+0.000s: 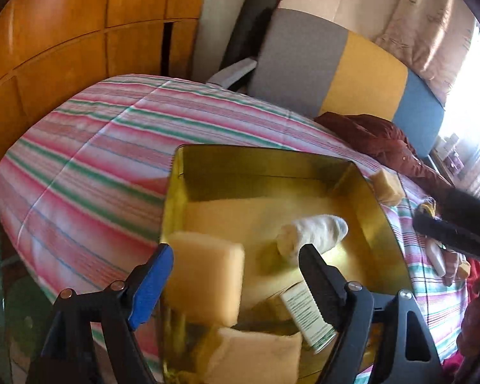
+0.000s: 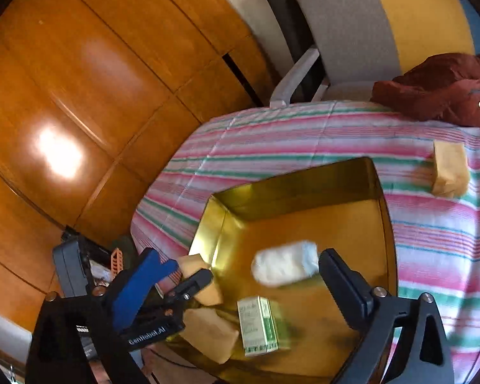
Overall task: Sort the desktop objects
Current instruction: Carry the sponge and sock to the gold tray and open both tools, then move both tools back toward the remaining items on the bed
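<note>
We sort into gold tin (image 2: 380, 192) on striped table (image 2: 304, 134). Left tool (image 1: 236, 256) wide over tin's near left corner; yellow sponge (image 1: 204, 278) sits between its fingers, apparently just let go, no pad touching that we see. Right tool (image 2: 240, 265) wide, holding nothing, above tin. Already inside: white roll (image 2: 284, 267), green-white box (image 2: 259, 326), second sponge (image 2: 208, 332). One sponge block (image 2: 449, 169) left outside, beside tin's far right. Next, we judge: right tool reaches it, straddles, closes, carries back.
</note>
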`<state>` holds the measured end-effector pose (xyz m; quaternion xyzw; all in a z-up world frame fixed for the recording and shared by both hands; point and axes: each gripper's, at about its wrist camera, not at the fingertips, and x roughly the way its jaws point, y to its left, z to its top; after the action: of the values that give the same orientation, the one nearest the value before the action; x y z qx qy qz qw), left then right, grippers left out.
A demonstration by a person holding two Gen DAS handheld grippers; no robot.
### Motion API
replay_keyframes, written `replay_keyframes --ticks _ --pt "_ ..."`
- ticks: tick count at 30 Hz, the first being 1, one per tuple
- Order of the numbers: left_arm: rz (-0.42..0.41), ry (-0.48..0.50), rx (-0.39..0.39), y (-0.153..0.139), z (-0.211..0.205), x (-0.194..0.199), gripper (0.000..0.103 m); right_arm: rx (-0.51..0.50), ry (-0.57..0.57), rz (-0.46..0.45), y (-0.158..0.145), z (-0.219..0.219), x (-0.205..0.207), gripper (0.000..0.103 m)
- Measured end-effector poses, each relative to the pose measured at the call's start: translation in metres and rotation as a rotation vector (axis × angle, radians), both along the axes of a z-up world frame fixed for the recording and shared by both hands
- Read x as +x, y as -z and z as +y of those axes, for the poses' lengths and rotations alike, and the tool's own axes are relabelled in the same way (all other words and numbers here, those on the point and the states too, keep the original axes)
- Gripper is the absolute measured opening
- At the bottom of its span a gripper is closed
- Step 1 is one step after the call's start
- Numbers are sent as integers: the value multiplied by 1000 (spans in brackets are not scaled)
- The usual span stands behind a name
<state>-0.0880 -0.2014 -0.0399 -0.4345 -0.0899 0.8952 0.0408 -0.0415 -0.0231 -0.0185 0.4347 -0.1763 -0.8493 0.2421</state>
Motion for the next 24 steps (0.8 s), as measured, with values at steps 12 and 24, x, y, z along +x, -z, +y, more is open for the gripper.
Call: replay_keyframes --ticks 12,24 --pt "78 -17 -67 -17 9 30 82 188 81 19 14 7 43 102" --pt "76 -26 -122 -25 26 43 81 347 118 97 16 8 71 102"
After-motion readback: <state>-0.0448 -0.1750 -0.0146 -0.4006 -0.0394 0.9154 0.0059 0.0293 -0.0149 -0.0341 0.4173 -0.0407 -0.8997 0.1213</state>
